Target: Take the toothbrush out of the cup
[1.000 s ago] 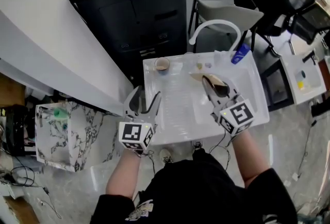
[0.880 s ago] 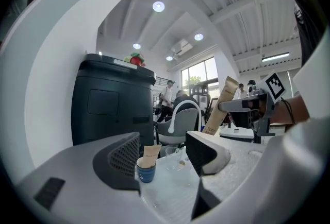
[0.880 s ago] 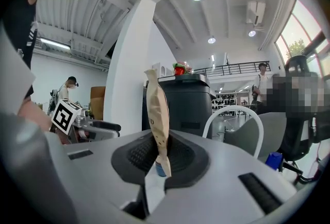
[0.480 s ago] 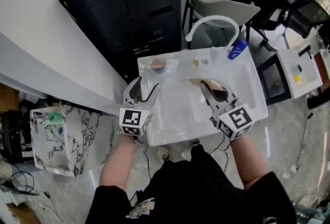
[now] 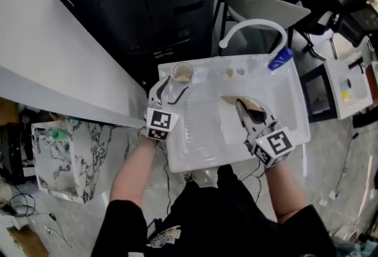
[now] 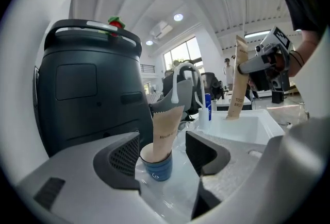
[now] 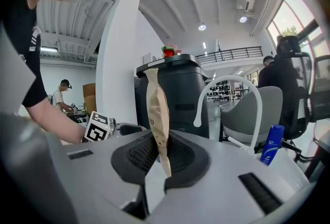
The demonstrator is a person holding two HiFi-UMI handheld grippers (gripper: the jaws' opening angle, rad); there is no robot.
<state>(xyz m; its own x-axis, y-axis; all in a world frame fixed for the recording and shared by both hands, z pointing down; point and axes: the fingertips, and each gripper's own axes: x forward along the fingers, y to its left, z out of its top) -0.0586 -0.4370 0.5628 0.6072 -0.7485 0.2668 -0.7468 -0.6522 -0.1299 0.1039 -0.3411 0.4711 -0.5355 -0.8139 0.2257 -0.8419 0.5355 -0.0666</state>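
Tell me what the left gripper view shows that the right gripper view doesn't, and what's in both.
Only the left gripper view: the blue cup with a wrapped toothbrush standing in it, just ahead between the open left tongs, plus the white sink basin.
Only the right gripper view: a close look at the right tongs shut on a second toothbrush packet, and the left tongs' marker cube.
Both: that held packet, the white faucet, the blue bottle and the dark bin.
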